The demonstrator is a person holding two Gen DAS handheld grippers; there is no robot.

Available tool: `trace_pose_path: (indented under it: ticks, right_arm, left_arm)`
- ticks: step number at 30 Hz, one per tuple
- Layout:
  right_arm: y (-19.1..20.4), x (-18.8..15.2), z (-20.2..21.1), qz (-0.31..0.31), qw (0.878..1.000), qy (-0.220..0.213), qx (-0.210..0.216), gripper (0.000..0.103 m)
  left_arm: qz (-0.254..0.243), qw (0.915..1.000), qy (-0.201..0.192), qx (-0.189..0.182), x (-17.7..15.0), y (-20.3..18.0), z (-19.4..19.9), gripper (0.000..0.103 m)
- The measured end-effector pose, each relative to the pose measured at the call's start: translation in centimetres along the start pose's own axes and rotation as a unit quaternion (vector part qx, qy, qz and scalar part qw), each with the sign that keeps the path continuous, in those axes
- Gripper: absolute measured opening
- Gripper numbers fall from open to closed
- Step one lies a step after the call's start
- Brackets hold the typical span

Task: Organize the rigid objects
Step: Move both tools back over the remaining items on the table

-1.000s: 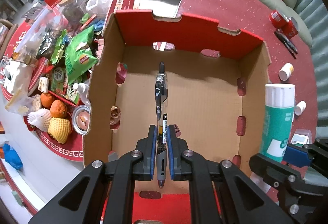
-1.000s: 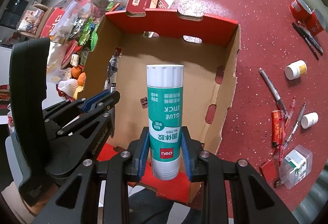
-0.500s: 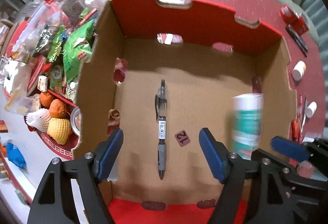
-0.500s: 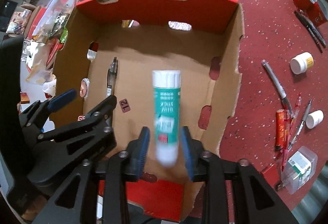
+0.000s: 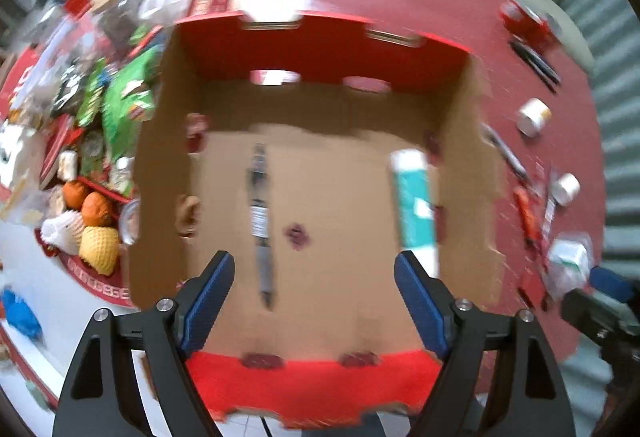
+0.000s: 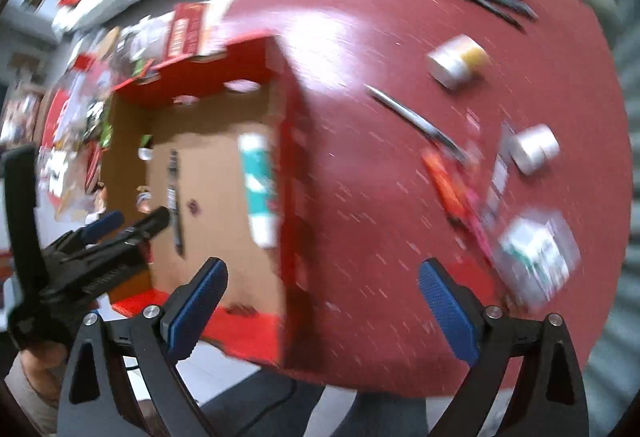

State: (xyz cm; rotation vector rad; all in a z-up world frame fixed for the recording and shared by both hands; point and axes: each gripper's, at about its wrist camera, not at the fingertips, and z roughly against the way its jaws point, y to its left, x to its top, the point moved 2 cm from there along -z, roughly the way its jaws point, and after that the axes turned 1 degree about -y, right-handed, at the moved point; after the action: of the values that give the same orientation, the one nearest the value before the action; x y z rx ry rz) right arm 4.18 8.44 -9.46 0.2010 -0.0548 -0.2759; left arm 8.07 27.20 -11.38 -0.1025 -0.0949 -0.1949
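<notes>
While both views are motion-blurred, the layout reads clearly enough.

Left gripper (image 5: 314, 279): jaws spread wide, grasping nothing, hanging over the near edge of the cardboard box (image 5: 460, 125).
Right gripper (image 6: 322, 287): jaws released and wide apart, empty, over the box's right wall and the red table (image 6: 360, 57).
Pen (image 5: 260, 213): lying flat on the box floor, lengthwise toward 12 o'clock, left of centre; seen again in the right wrist view (image 6: 175, 193).
Glue stick (image 5: 414, 205): lying on the box floor against the right wall, at about 2 o'clock from the left gripper; also seen from the right wrist (image 6: 259, 189).
Small dark tag (image 5: 297, 235): on the floor between pen and glue stick.
In the way: the box's right wall stands between the glue stick and the items on the table.
Table clutter at 1 to 3 o'clock: two white bottles (image 6: 456, 63), (image 6: 534, 149), a grey pen (image 6: 416, 123), red pens (image 6: 448, 189), a clear plastic case (image 6: 538, 257).
Left of box, 9 to 11 o'clock: snack bags (image 5: 124, 105), oranges (image 5: 96, 207), net-wrapped fruit (image 5: 98, 245).
</notes>
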Motion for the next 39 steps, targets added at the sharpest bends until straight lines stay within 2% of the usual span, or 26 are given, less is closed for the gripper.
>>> trace_pose_path:
  ticks: [8, 15, 19, 22, 25, 29, 33, 34, 36, 38, 39]
  right_arm:
    - [-10.4, -5.4, -0.5, -0.109, 0.993, 0.053, -0.007, 0.097]
    - [-16.8, -7.6, -1.1, -0.161, 0.984, 0.073, -0.001, 0.097]
    - [-19.8, -9.1, -2.0, -0.190, 0.977, 0.098, 0.007, 0.097]
    - [-21.5, -10.1, -2.5, -0.210, 0.971, 0.112, 0.008, 0.097]
    - [-23.1, -11.0, -2.9, -0.223, 0.967, 0.119, 0.010, 0.097]
    - [-24.4, -12.0, -3.0, -0.238, 0.964, 0.120, 0.015, 0.097]
    - [-25.1, -12.8, -3.1, -0.247, 0.961, 0.122, 0.014, 0.097]
    - [-25.3, -13.1, -3.1, -0.247, 0.961, 0.122, 0.013, 0.097]
    - [-25.4, -13.5, -3.3, -0.249, 0.960, 0.124, 0.013, 0.097]
    - [-25.7, -13.7, -3.3, -0.253, 0.960, 0.123, 0.017, 0.097]
    - [-26.0, -13.7, -3.3, -0.255, 0.959, 0.122, 0.018, 0.097]
  left_arm:
    - [-0.103, 0.9946, 0.008, -0.012, -1.3, -9.5, 0.6, 0.085]
    - [-0.130, 0.9909, 0.032, -0.014, -2.3, -15.7, -0.3, 0.085]
    - [-0.126, 0.9901, 0.059, -0.017, -2.9, -18.6, -1.7, 0.085]
    - [-0.118, 0.9901, 0.076, -0.002, -3.0, -20.5, -3.3, 0.085]
    - [-0.091, 0.9928, 0.074, 0.023, -2.3, -21.9, -5.0, 0.085]
    - [-0.041, 0.9956, 0.079, 0.031, -0.8, -23.4, -7.4, 0.085]
    - [-0.038, 0.9962, 0.069, 0.037, 0.5, -25.2, -10.0, 0.085]
    - [-0.048, 0.9954, 0.068, 0.048, 0.5, -25.5, -10.5, 0.085]
    - [-0.064, 0.9935, 0.061, 0.072, 0.5, -25.2, -11.0, 0.092]
    - [-0.058, 0.9918, 0.059, 0.097, 0.2, -23.9, -10.8, 0.092]
    - [-0.053, 0.9919, 0.061, 0.099, 0.1, -23.1, -10.7, 0.092]
